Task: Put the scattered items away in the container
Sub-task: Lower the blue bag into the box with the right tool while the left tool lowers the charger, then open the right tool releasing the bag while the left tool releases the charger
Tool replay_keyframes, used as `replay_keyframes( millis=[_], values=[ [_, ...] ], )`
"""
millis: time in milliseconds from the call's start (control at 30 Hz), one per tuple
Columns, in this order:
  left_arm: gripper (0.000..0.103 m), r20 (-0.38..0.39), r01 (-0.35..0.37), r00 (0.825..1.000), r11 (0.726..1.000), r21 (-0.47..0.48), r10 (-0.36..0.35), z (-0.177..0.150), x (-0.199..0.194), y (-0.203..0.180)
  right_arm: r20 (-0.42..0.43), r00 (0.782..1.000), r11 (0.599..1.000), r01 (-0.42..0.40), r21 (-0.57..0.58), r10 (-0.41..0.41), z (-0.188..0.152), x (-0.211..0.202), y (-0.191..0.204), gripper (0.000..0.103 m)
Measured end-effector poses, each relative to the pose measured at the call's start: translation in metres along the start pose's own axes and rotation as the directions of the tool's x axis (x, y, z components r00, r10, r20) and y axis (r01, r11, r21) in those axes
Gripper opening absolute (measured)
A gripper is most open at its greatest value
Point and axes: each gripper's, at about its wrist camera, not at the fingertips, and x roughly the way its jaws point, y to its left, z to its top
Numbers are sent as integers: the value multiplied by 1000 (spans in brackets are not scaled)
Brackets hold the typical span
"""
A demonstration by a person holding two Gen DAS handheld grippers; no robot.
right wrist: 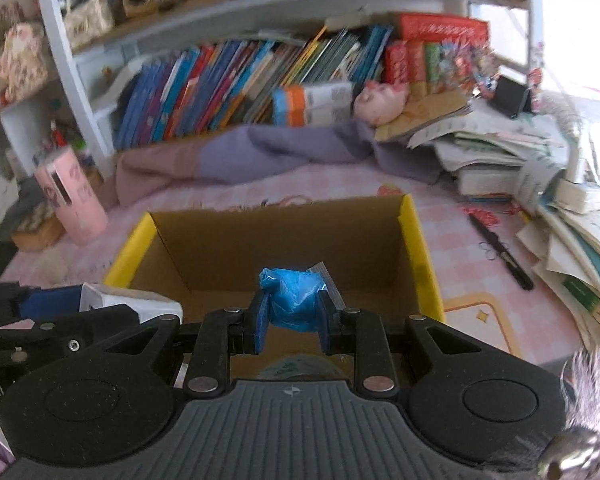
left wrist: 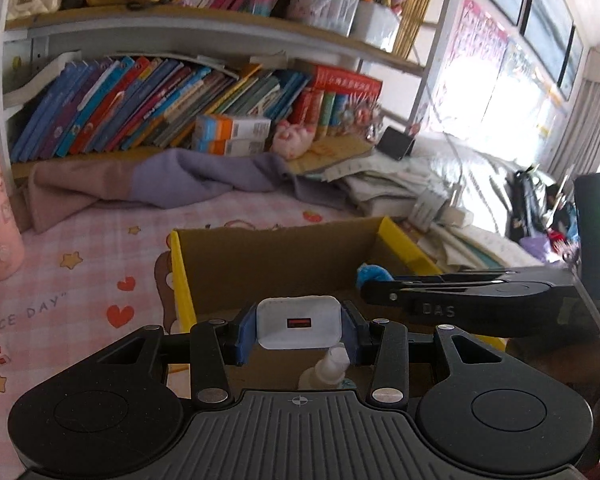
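"CE DAY”" printed on pink checked bedsheet (left wrist: 40,312), "DAS" embossed on black arm of right gripper (left wrist: 438,309), Chinese characters on red book (left wrist: 346,82) on lower shelf blurred beyond reading, other spines illegible

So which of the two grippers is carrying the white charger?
The left gripper: its pads clamp the white USB charger, while the right gripper holds a crumpled blue packet.

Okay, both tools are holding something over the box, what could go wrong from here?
1. The left tool and right tool sit close over the cardboard box; they may bump on release.
2. The white charger could land on the small white bottle below.
3. The crumpled blue packet is light and might cling to a finger.
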Motion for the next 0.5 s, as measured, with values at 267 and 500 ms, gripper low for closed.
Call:
replay_keyframes(
  millis=[267,500],
  values=[
    [42,-85,-45,995,999,13,46,-4,32,-4,-98,994,997,-46,-55,40,5,34,-4,23],
    [42,-113,-69,991,997,32,72,-3,45,-6,-146,985,994,-96,-49,87,10,49,-12,23]
  ],
)
